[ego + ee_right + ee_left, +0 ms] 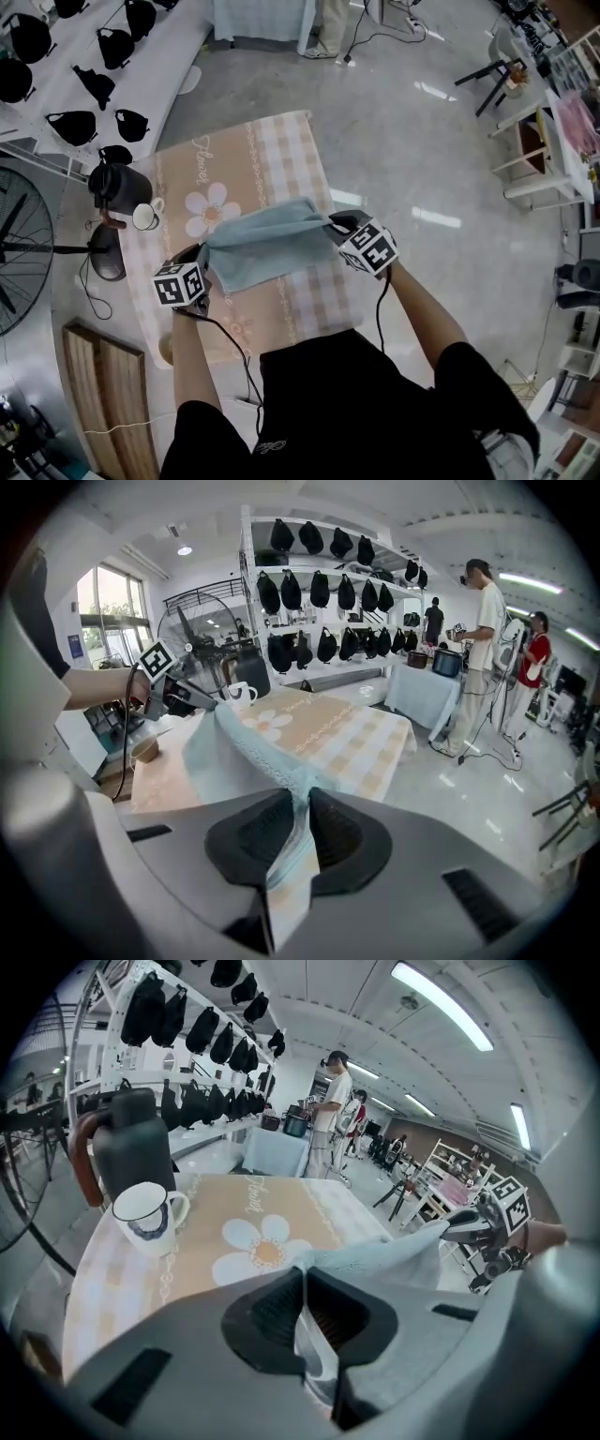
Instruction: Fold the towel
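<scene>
Towel point(267, 246): light blue, stretched between both grippers over the counter point(300, 314).
Left gripper point(208, 258): jaws closed on one towel corner.
Right gripper point(330, 225): jaws closed on the other corner.
Cloth point(281, 150) on the counter: peach and white check with a white daisy point(208, 208).
Writing: one cursive word point(200, 167) on the cloth, too small to read.
White mug point(145, 217): just beside a dark jug point(117, 185).

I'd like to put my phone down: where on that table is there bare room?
The far end of the table, beyond the towel, is bare; so is the near strip between towel and person. The left edge is crowded by jug and mug, and the towel spans the middle.
</scene>
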### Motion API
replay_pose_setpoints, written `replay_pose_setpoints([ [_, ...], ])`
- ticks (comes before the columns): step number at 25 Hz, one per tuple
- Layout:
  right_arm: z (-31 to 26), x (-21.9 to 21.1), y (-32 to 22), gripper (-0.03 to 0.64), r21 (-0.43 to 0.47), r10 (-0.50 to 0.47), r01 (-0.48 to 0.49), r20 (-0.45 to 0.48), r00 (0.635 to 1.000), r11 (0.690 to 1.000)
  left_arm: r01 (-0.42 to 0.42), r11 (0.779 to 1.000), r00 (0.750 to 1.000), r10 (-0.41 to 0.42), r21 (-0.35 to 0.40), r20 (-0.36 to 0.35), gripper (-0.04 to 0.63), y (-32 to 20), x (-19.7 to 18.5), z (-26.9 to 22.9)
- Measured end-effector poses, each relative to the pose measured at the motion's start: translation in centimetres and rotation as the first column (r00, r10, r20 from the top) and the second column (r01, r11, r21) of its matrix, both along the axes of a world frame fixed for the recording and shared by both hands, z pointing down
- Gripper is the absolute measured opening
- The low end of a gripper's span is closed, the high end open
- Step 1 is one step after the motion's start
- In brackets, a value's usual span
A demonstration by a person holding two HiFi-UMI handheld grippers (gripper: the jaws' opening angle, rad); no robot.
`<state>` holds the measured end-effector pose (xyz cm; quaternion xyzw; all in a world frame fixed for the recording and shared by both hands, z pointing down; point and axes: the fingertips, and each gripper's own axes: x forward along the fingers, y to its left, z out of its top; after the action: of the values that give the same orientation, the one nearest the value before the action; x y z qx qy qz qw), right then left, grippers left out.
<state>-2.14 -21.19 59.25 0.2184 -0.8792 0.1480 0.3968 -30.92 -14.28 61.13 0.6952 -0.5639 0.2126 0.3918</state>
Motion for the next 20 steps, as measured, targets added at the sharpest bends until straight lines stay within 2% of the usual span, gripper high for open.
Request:
replay_pose_setpoints([
  [4,0.9,-0.9,-2.2,0.051,-0.001,0.051,-0.051,0.032,0.998,0.999,0.019,1.000,1.000,-0.019,0.020,-0.001,0.021,-2.1,-0.8,1.0],
  [6,0.8,-1.3,-2.8,0.085,0.008,0.082,-0.082,0.077,0.994,0.997,0.035,0.998,0.999,-0.035,0.053,-0.002,0.025,-2.9,-1.0,1.1],
  [7,0.6,-1.4,-3.0,0.145,0.016,0.098,-0.100,0.098,0.990,0.995,0.042,0.997,0.999,-0.042,0.067,0.001,0.064,-3.2,-1.0,1.1],
  [8,0.4,-1.2,-3.0,0.198,0.022,0.113,-0.116,0.116,0.987,0.993,0.049,0.996,0.999,-0.050,0.078,0.007,0.176,-3.2,-1.0,1.1],
  [9,0.1,-1.1,-2.9,0.213,0.027,0.125,-0.129,0.134,0.983,0.991,0.059,0.994,0.998,-0.061,0.087,0.018,0.239,-3.1,-1.0,0.9],
  [13,-0.9,-0.3,-1.7,0.223,0.018,0.148,-0.155,0.206,0.967,0.988,0.074,0.991,0.994,-0.082,0.110,0.071,0.249,-1.2,-0.1,0.1],
  [17,-2.2,1.0,-1.0,0.225,0.032,0.151,-0.165,0.257,0.955,0.986,0.080,0.992,0.995,-0.085,0.101,0.048,0.249,1.0,3.2,-0.2],
  [20,-3.0,2.2,-0.7,0.225,0.056,0.114,-0.134,0.275,0.955,0.989,0.061,0.993,0.997,-0.066,0.102,0.043,0.249,1.8,6.7,-0.4],
])
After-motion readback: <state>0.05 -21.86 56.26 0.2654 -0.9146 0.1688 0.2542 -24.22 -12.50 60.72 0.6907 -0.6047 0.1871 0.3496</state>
